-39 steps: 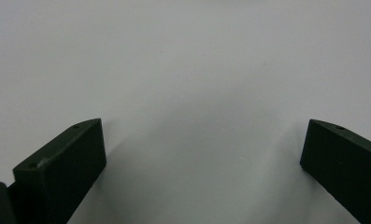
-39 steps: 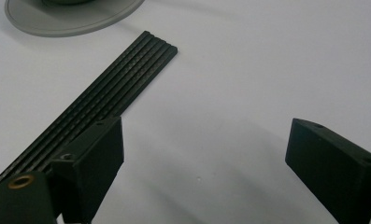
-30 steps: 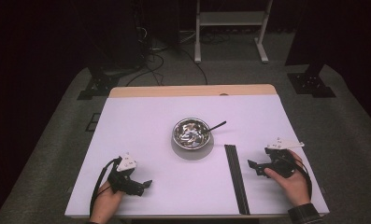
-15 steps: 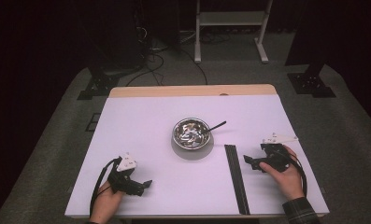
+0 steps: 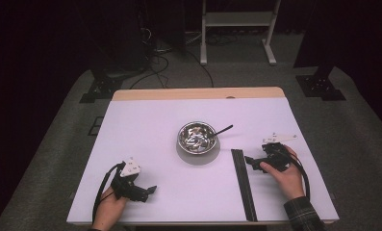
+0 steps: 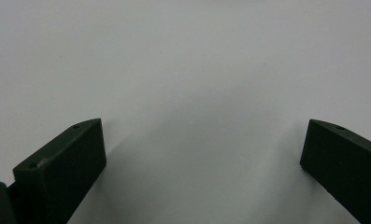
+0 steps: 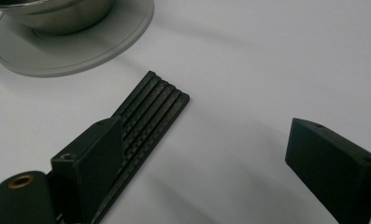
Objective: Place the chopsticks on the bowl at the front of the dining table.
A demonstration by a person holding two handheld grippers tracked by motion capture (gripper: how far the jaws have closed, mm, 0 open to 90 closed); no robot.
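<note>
At the lower left of the high view our left claw (image 5: 150,190) rests wide open and empty on the tabletop (image 5: 145,130). Right of centre, below the bowl (image 5: 197,136), lies the black ridged strip (image 5: 243,183). Our right claw (image 5: 248,161), open and empty, is closing on the strip's upper end; next we judge it must straddle and pinch it. Since a second ago, this claw has slid leftward toward the strip; the left is unchanged.
</note>
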